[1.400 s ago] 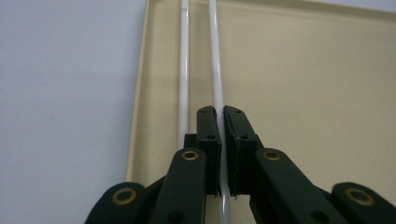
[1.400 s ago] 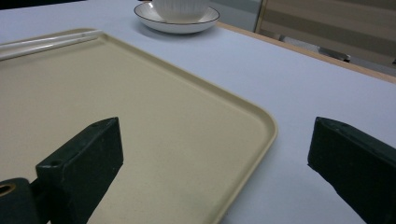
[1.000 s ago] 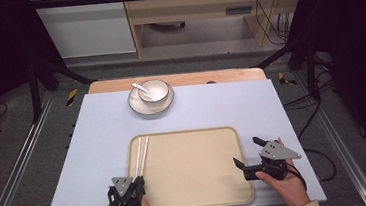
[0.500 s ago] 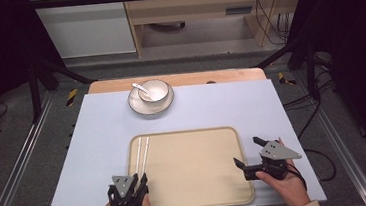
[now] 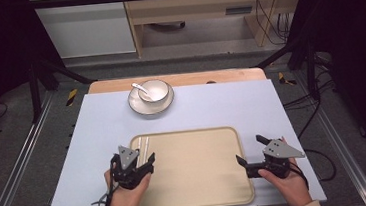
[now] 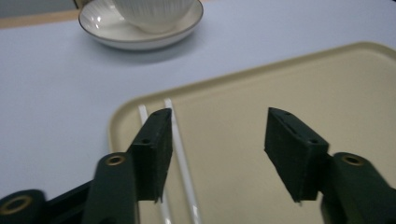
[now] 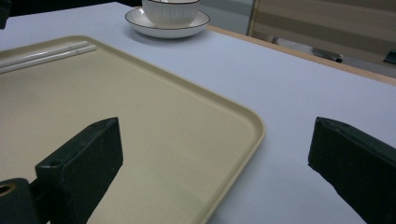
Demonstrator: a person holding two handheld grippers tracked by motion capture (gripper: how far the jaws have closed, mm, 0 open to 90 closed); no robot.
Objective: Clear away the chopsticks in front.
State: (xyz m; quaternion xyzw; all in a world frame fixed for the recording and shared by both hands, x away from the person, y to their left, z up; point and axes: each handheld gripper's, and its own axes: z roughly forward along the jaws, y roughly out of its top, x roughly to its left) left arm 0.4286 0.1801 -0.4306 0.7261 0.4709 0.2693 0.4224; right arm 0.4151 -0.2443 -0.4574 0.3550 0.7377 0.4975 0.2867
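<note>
Left gripper (image 5: 145,162) over white chopsticks (image 6: 180,154), jaws apart.
Hovering at beige tray's (image 5: 199,192) near-left edge; right gripper (image 5: 249,153) parted at near-right edge.

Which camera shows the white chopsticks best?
The left gripper view: the two thin white chopsticks lie close up on the beige tray, beside the left gripper. The right gripper view shows them far off; the high view shows faint lines.

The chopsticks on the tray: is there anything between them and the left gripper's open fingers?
Nothing visible stands in the way. The left gripper is open just above the white chopsticks, which lie side by side along the left edge of the tray. In the left gripper view, one of its fingers already overlaps them.
</note>
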